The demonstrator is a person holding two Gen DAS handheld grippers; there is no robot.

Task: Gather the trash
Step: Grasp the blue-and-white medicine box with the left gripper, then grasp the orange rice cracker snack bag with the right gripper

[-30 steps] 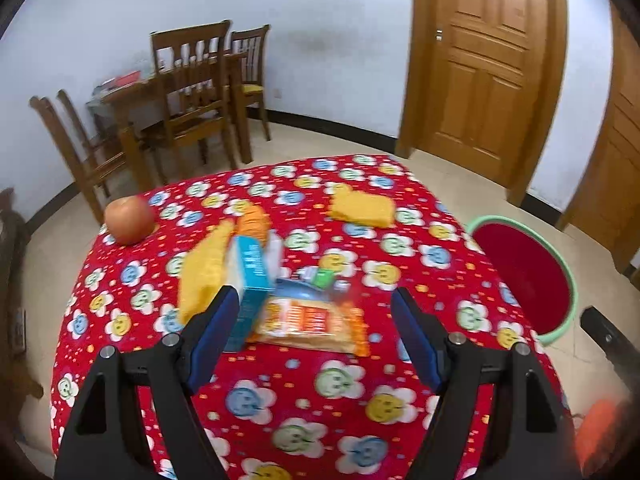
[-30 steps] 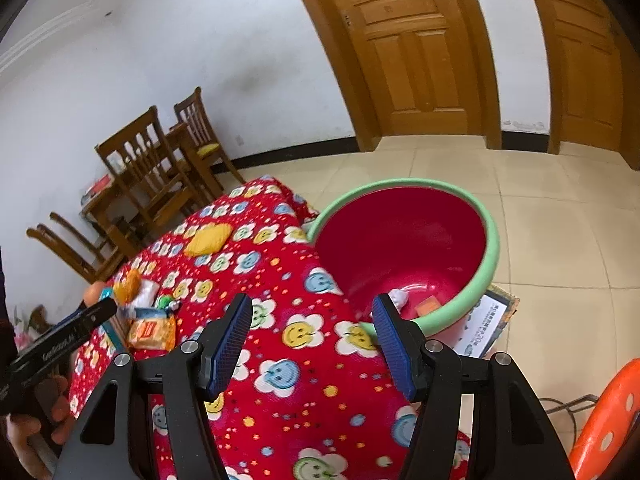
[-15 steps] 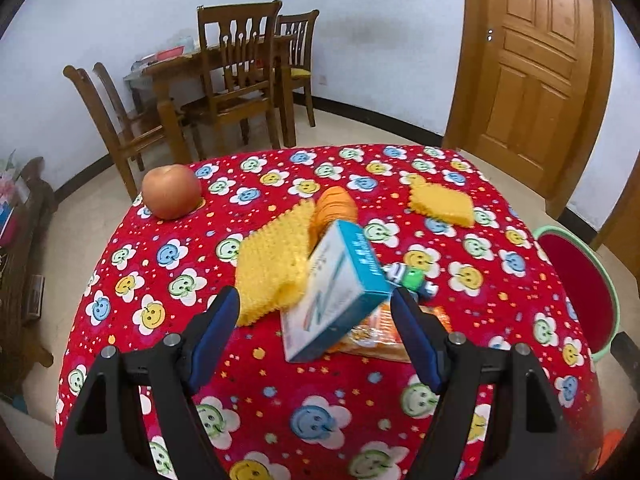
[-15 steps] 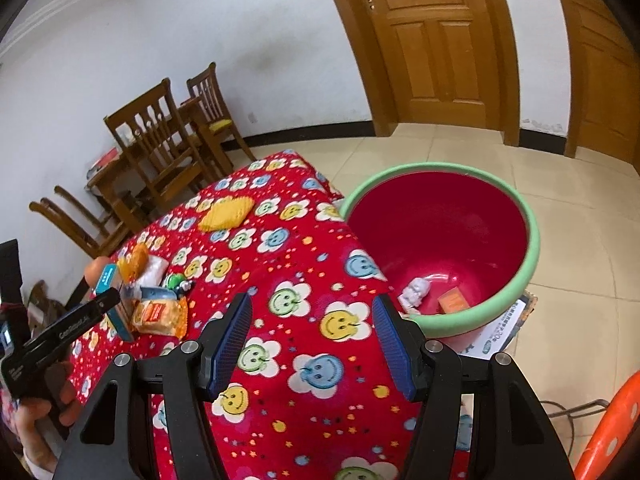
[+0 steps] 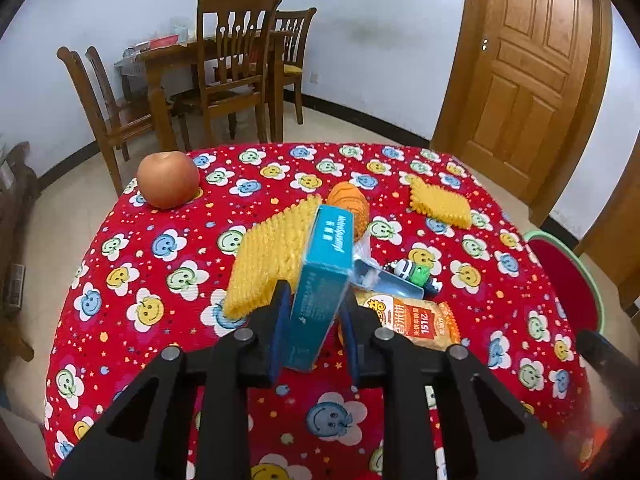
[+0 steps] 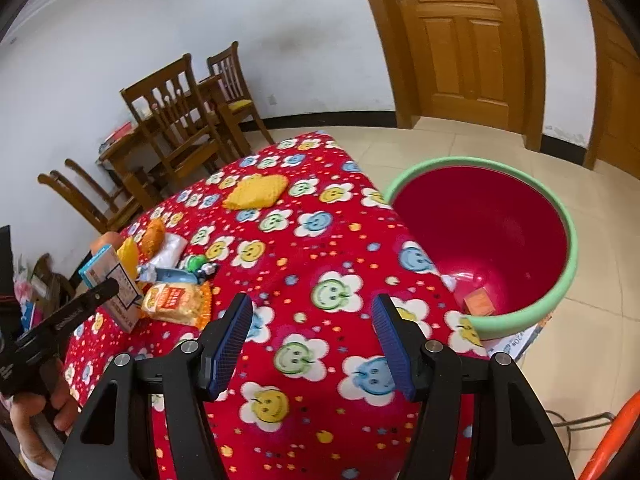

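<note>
My left gripper [image 5: 314, 322] is clamped on the teal box [image 5: 320, 284], pads pressed to its two broad faces, the box standing on edge among the clutter on the tabletop [image 5: 132, 264]. I judge this the pick-up step, with the box bound for the red bin [image 6: 504, 236] beside the tabletop. My right gripper [image 6: 312, 340] hangs wide and empty near that bin. The snack packet [image 5: 412, 318] lies just beside the box.
</note>
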